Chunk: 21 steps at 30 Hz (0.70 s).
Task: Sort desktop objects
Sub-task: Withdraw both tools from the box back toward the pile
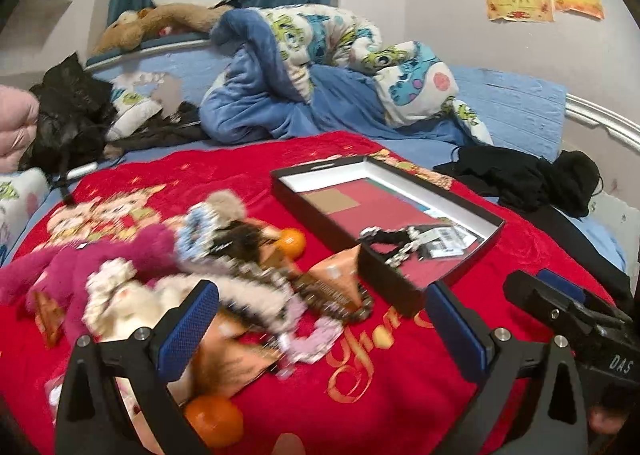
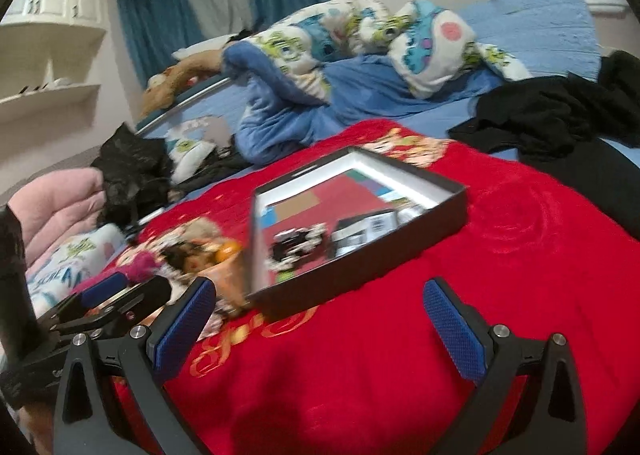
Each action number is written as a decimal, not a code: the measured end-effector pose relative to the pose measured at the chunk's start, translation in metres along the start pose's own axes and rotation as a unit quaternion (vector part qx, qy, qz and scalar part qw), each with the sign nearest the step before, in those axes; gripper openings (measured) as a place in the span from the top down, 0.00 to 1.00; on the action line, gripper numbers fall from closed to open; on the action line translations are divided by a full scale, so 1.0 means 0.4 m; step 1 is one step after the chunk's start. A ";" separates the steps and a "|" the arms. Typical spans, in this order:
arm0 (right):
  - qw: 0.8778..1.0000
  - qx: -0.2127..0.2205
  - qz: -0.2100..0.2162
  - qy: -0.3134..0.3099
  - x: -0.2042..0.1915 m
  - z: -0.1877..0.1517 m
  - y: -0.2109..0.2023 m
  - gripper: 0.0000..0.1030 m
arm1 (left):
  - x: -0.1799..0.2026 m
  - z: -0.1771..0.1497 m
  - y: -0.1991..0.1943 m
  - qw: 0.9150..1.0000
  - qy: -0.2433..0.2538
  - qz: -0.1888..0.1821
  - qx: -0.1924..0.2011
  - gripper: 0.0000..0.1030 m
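Observation:
A black box with white inner walls lies on the red blanket and holds a black-and-white hair tie and a small labelled packet. It also shows in the right wrist view. Left of it lies a pile: a magenta plush, scrunchies, orange snack packets and two oranges. My left gripper is open above the pile's near edge, empty. My right gripper is open over the blanket in front of the box, empty.
Beyond the blanket lie a rumpled blue cartoon quilt, black clothes at the right, a black bag and pink bedding at the left. The right gripper shows in the left wrist view.

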State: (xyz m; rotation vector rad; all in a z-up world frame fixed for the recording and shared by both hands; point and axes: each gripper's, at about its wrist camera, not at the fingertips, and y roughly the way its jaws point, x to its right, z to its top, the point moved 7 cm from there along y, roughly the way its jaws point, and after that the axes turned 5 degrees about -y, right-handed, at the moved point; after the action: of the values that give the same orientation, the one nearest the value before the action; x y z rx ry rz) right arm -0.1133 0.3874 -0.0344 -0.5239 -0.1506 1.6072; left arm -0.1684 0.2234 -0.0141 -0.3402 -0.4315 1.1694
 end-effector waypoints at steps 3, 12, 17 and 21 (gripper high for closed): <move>1.000 -0.005 0.019 -0.013 -0.058 -0.009 -0.004 0.00 | -0.043 -0.001 -0.046 1.000 -0.009 0.009 0.005 0.00; 0.997 -0.014 0.071 -0.038 -0.228 -0.031 -0.055 0.00 | -0.221 -0.007 -0.236 0.998 -0.040 0.055 0.011 0.00; 0.995 -0.017 0.091 -0.041 -0.301 -0.050 -0.101 0.00 | -0.295 -0.026 -0.305 0.996 -0.061 0.069 0.007 0.00; 0.994 -0.008 0.087 -0.058 -0.365 -0.064 -0.126 0.00 | -0.324 -0.040 -0.353 0.995 -0.045 0.085 0.015 0.00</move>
State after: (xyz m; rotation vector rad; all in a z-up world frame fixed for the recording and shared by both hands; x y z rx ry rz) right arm -0.0542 0.2462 -0.0016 -0.4662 -0.2110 1.8088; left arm -0.0888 0.0516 0.0193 -0.3041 -0.4694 1.3594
